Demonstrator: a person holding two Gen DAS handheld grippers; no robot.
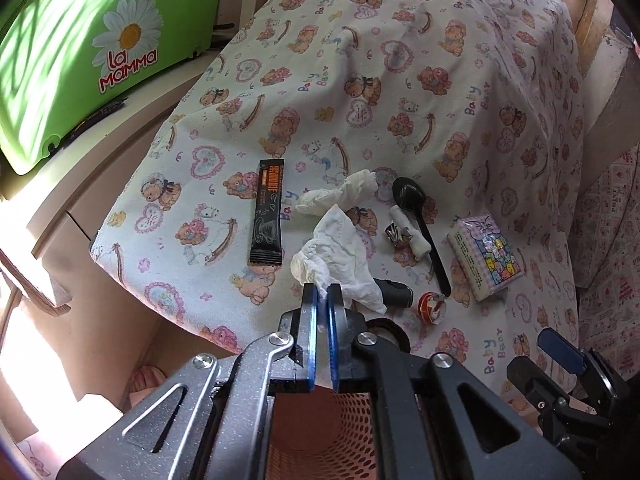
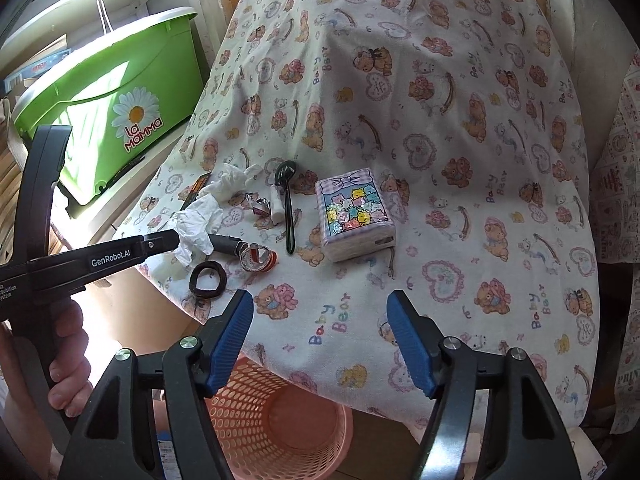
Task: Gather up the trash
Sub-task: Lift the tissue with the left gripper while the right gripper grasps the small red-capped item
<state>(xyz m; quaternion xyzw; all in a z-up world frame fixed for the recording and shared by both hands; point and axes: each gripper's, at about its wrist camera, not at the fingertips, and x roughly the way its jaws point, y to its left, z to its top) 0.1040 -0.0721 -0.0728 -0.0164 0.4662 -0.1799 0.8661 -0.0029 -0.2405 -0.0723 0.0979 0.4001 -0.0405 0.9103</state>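
A crumpled white tissue [image 1: 340,252] lies near the front edge of the table with the bear-print cloth [image 1: 400,80]. My left gripper [image 1: 322,296] is shut on the tissue's near corner; the right wrist view shows its tip [image 2: 172,239] at that tissue [image 2: 200,220]. A second tissue [image 1: 340,196], a black sachet [image 1: 267,212], a black spoon [image 1: 420,224], a foil wrapper [image 1: 394,234] and a red-and-white wrapper [image 1: 432,306] lie around it. My right gripper [image 2: 320,320] hangs open over the cloth's front edge, nothing between its fingers. A pink mesh basket [image 2: 280,420] stands below.
A patterned tissue pack [image 2: 352,216] sits right of the spoon. A brown hair tie [image 2: 208,276] and a dark cylinder [image 1: 394,292] lie at the cloth's edge. A green tub [image 2: 108,100] stands on the shelf to the left. A hand [image 2: 68,344] holds the left gripper's handle.
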